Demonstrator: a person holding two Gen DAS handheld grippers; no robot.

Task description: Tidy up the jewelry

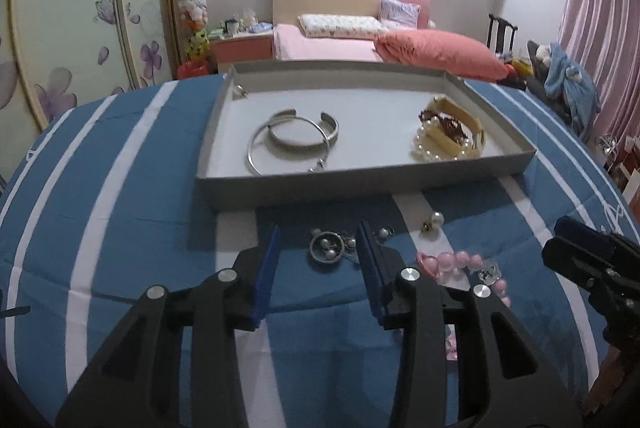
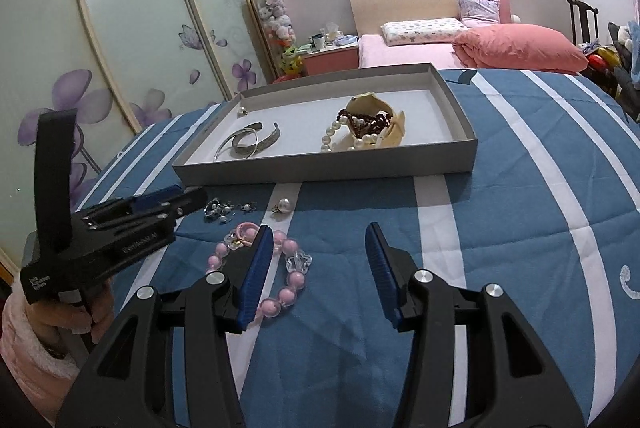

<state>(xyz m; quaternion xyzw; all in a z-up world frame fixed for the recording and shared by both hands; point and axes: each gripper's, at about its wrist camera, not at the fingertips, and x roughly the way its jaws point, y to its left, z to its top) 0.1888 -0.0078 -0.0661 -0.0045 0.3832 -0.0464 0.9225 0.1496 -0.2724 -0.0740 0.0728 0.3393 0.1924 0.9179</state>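
**Both tongs spread, six pieces in tray, loose jewelry on the quilt**

Grey tray (image 1: 360, 188) sits on blue-and-white striped quilt (image 1: 132, 196). Count inside the tray: 2 silver bangles (image 1: 294, 140), overlapping, on its left side; 1 pearl bracelet (image 1: 434, 150), 1 dark bead strand (image 1: 444, 122) and 1 cream bangle (image 1: 456, 108) piled on its right side; 1 small pearl earring (image 1: 241, 90) in the far left corner.

Outside the tray, on the quilt near its front wall: 1 pink bead bracelet (image 2: 276, 268), 1 single pearl earring (image 2: 283, 206), 1 cluster of small silver-and-pearl pieces (image 1: 332, 246); piece count in the cluster unclear.

Left gripper (image 1: 318, 240): jaws spread, the cluster lies between the tips, pads not touching it. Right gripper (image 2: 318, 240): jaws spread, nothing pinched; its left finger overlaps the pink bracelet in view. Contact there: cannot tell.
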